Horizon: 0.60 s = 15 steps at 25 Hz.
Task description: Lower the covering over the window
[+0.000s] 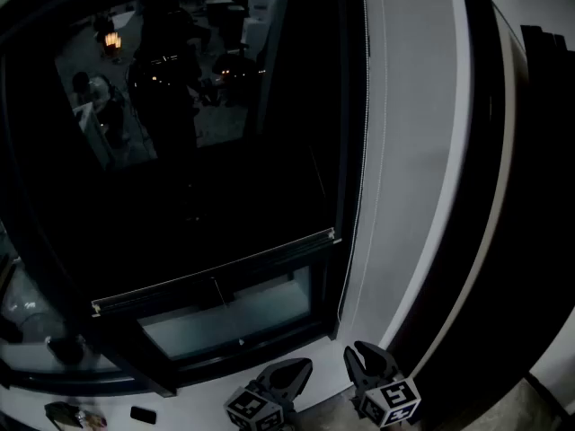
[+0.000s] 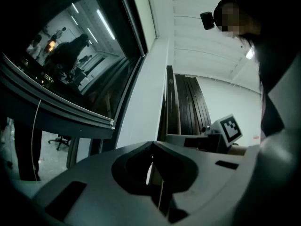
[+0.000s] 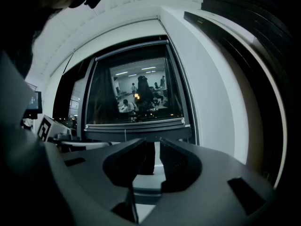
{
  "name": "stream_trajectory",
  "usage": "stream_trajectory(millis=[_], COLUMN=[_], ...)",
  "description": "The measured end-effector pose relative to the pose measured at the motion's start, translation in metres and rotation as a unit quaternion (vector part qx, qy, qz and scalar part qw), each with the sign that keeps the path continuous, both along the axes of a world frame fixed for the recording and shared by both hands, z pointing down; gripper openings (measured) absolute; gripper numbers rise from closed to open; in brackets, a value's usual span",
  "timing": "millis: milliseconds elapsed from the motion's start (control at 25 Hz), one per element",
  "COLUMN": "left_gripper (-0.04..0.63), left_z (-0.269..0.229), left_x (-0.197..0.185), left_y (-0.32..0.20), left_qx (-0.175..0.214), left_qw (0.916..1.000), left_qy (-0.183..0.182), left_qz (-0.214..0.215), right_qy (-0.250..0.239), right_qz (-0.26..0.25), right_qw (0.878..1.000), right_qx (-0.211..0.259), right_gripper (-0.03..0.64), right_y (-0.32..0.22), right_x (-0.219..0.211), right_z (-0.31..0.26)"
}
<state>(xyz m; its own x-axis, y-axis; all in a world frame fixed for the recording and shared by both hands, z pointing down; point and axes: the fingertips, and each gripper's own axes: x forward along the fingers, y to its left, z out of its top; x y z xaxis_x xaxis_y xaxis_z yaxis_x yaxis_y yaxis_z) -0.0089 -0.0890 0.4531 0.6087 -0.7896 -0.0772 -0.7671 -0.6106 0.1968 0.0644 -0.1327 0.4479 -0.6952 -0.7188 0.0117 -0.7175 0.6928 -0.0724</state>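
Observation:
The dark window covering [image 1: 198, 151] hangs over most of the window, and its pale bottom bar [image 1: 216, 274] stops a little above the sill, leaving a lit strip of glass [image 1: 234, 317] below. A thin bead chain [image 1: 363, 124] runs down the frame's right side. Both grippers are low, below the window and apart from the chain. My left gripper [image 1: 301, 366] is shut with nothing in it; in its own view the jaws [image 2: 151, 147] meet. My right gripper [image 1: 367, 352] stands open and empty, with the bottom bar [image 3: 136, 123] seen beyond its jaws [image 3: 153, 146].
Tall dark panels [image 1: 508, 151] lean against the white wall [image 1: 409, 151] right of the window. Small dark items [image 1: 76, 414] lie at the lower left by the sill. The glass reflects a lit room with people in it.

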Motion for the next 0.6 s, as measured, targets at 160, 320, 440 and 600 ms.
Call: stream_trajectory(millis=[160,320,440,600], left_gripper=[0.000,0.000,0.000,0.000], left_z=[-0.012,-0.017,-0.013,-0.006], left_x=[-0.014,-0.022,-0.028,-0.035], left_y=[-0.050,-0.082,-0.098,-0.113], left_qx=[0.015,0.019,0.010,0.008], left_qw=[0.9996,0.9972,0.9952,0.9933], left_qy=[-0.004,-0.017,-0.021,-0.012], left_qz=[0.025,0.070,0.095,0.114], right_qy=[0.023,0.030,0.035,0.039], right_qz=[0.025,0.079,0.110,0.137], right_qw=[0.999,0.994,0.990,0.988], right_qx=[0.036,0.073,0.077,0.067], right_gripper=[0.075,0.077,0.081,0.083], right_y=[-0.070,-0.137,-0.186,-0.246], right_x=[-0.024,-0.037,-0.045,-0.047], right_z=[-0.032,-0.058,-0.071,-0.083])
